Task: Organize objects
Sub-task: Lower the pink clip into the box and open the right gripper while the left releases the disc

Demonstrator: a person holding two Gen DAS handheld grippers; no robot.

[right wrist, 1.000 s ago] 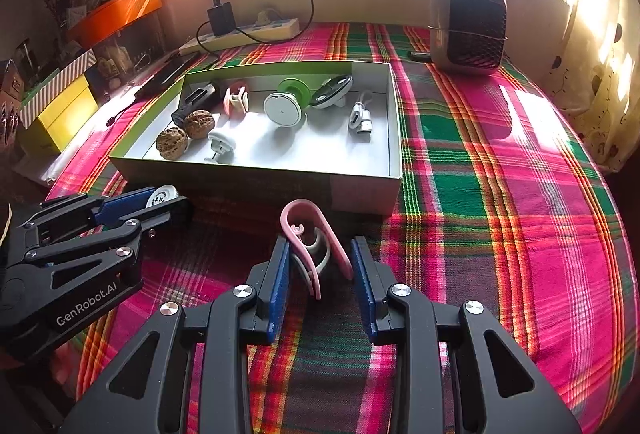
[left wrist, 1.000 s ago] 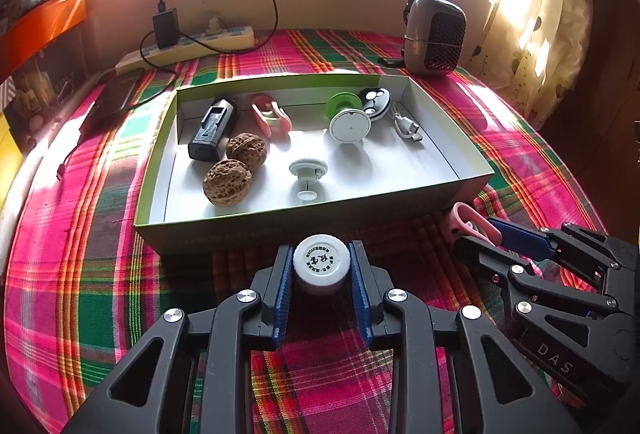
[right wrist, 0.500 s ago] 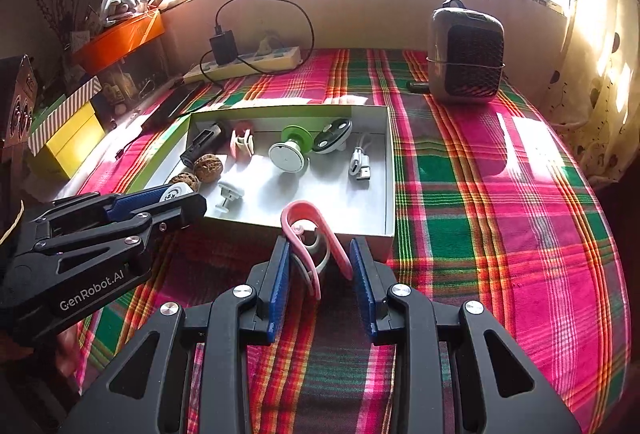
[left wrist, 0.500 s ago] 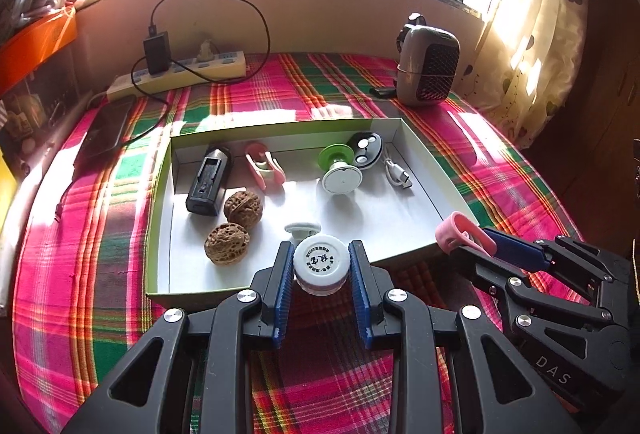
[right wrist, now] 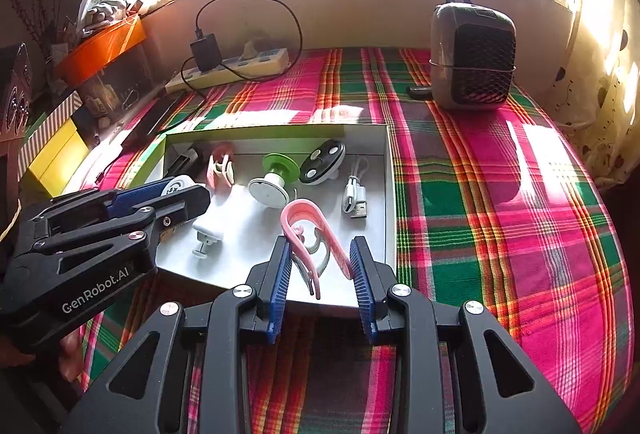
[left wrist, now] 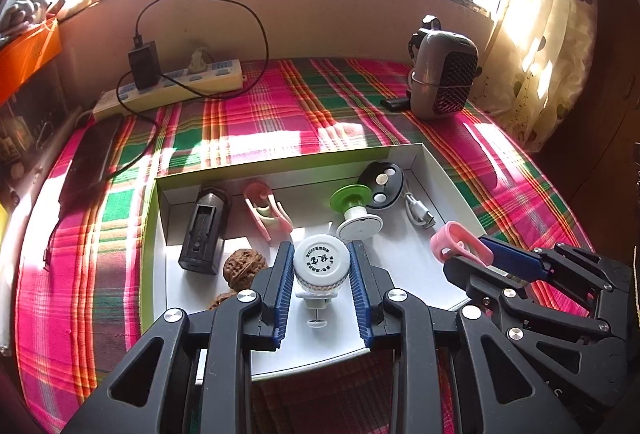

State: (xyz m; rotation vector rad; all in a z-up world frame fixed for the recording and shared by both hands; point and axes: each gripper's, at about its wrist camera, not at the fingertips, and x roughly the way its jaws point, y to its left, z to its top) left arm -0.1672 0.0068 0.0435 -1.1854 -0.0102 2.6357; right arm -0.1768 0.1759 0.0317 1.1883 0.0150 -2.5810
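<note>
Left gripper [left wrist: 321, 271]: jaws partly closed, both blue pads pressed against a white round bottle [left wrist: 321, 266], held above the near half of the box [left wrist: 436, 163]. A walnut [left wrist: 244, 266] lies left of the gripper; a spool [left wrist: 356, 213] lies ahead of it.

Right gripper [right wrist: 320, 266]: jaws partly closed, clamping a pink clip [right wrist: 310, 234] over the box floor. A USB cable [right wrist: 355, 193] lies just ahead.

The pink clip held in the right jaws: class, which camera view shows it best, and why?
The right wrist view: the pink clip sits centre frame between the jaws, its whole loop visible. The left wrist view shows only its rounded end from the side, poking past the right gripper.
</note>
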